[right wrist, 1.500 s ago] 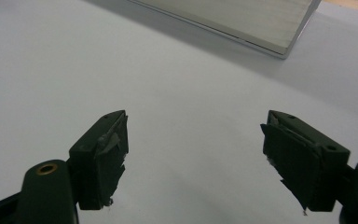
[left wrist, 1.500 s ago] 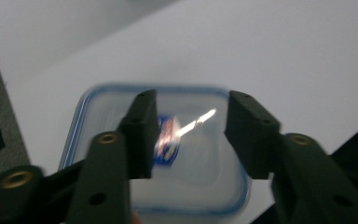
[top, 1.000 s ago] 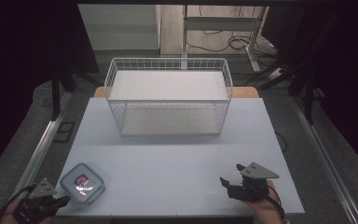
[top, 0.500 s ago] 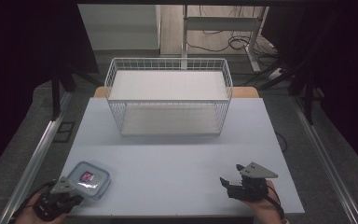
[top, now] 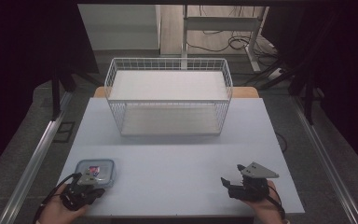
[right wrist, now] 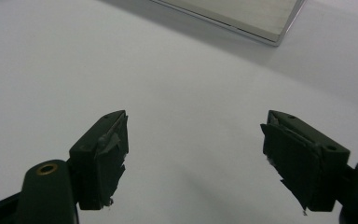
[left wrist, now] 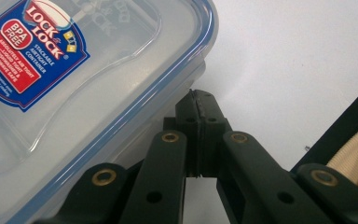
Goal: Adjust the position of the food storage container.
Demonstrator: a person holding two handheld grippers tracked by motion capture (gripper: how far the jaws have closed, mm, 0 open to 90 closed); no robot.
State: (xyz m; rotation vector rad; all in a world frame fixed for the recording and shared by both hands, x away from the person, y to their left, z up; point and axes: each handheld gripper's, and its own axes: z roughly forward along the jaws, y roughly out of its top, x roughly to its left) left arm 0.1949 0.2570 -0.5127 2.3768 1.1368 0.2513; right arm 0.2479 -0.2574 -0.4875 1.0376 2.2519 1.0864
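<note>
Item: plastic container (top: 95,172), clear, rounded-rectangular, with a blue-edged lid and a red, white and blue label.

Change on record: a second before, the container lay farther left, at the desk's near-left corner, with the left gripper (top: 85,184) off the desk edge beside it. Half a second before, both stood somewhat farther right. At this entry the container sat farther right again and a little deeper on the desk (top: 177,158), with the left gripper over the desk edge at its near side. The right gripper (top: 231,175) and the wire basket (top: 168,100) held their places throughout.

Appearance: in the left gripper view the lid (left wrist: 65,93) was transparent, with raised lettering moulded into it and a blue seal along the rim; the label (left wrist: 30,49) read "LOCK & LOCK", "BPA FREE".

Orientation: lying flat, lid up. Its long axis ran roughly across the desk, left to right, only slightly longer than its depth.

Location: near-left part of the desk, well apart from the basket at the far middle.

Fingers: left gripper's fingers (left wrist: 186,126) pressed together, tips against the container's rim; whether they pinched any part of it could not be told. Right gripper's fingers (right wrist: 102,144) stood wide apart above the bare desk, holding nothing.
</note>
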